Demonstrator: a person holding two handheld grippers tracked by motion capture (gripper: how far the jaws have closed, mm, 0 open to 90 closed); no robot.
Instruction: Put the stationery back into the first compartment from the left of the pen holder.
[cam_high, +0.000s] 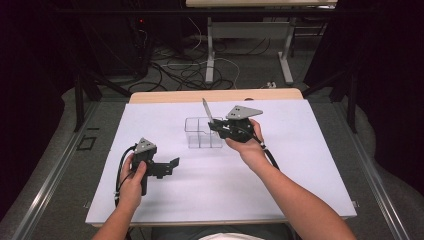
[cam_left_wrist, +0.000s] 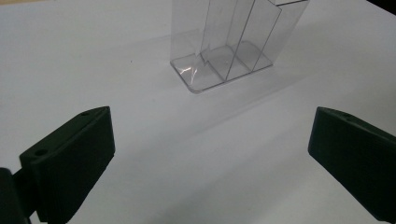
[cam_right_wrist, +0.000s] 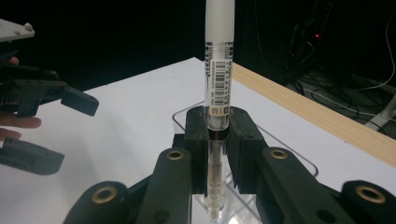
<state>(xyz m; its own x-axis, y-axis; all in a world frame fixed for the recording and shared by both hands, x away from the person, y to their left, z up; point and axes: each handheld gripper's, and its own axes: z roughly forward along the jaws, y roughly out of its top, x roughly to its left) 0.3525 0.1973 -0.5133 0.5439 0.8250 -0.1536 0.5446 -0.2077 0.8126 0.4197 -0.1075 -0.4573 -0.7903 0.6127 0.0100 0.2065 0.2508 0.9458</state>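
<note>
A clear plastic organizer (cam_high: 202, 134) with several upright compartments stands in the middle of the white table top (cam_high: 300, 165). My right gripper (cam_high: 214, 125) hovers at its right rim, shut on a pen (cam_high: 206, 110) that points up and tilts left. In the right gripper view the pads clamp the pen (cam_right_wrist: 218, 70) at its clear barrel, just under the barcode label, with the lower end over the organizer (cam_right_wrist: 303, 163). My left gripper (cam_high: 171, 167) rests at the table's left, open, with nothing between its jaws. The left gripper view has the organizer (cam_left_wrist: 229, 46) ahead of the gripper (cam_left_wrist: 210, 140).
A wooden strip (cam_high: 215, 95) runs along the table's far edge. Beyond it are table legs and loose cables (cam_high: 200, 70) on the floor. The left gripper (cam_right_wrist: 74, 133) appears open at the left of the right gripper view.
</note>
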